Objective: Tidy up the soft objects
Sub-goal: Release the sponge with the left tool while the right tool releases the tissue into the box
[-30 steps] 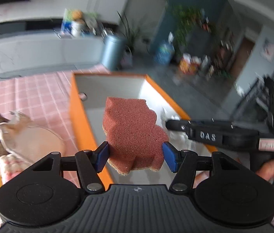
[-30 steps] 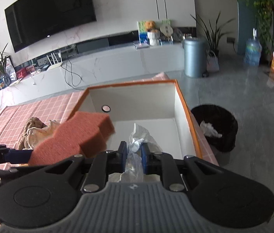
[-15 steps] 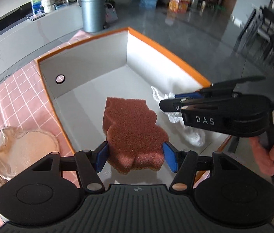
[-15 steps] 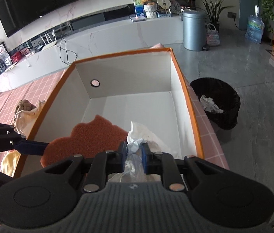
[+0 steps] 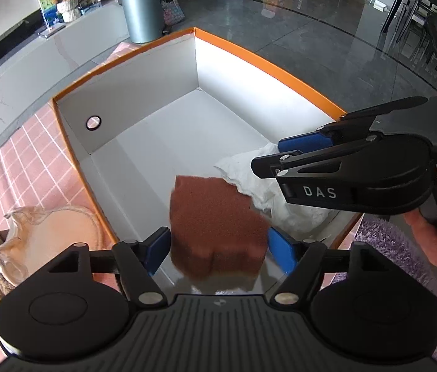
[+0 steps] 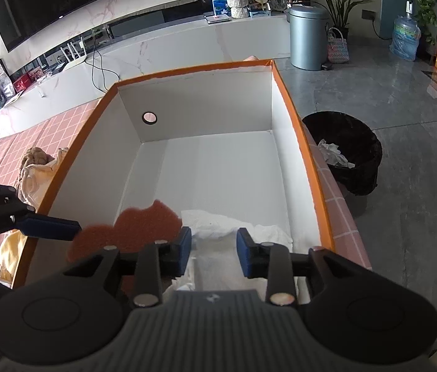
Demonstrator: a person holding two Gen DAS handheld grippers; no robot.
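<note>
Left wrist view: left gripper (image 5: 218, 246) jaws just opening, reddish-brown cut-out foam sponge (image 5: 215, 229) released into orange-rimmed white box (image 5: 63, 142). Right gripper (image 6: 213, 252) also opening, crumpled white tissue (image 6: 234, 226) freed beneath. Risk: sponge snagging a pad (image 5: 282, 254), lifting out.

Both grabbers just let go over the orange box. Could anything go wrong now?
Maybe a few things:

1. The red sponge sits between the left gripper's jaws, which have just been opening. It may snag on a pad instead of dropping.

2. The white crumpled tissue lies between the right gripper's jaws, also just opening. It is light, so it could cling and get lifted back out.

3. The two grippers are close together inside the orange box and might bump.
</note>
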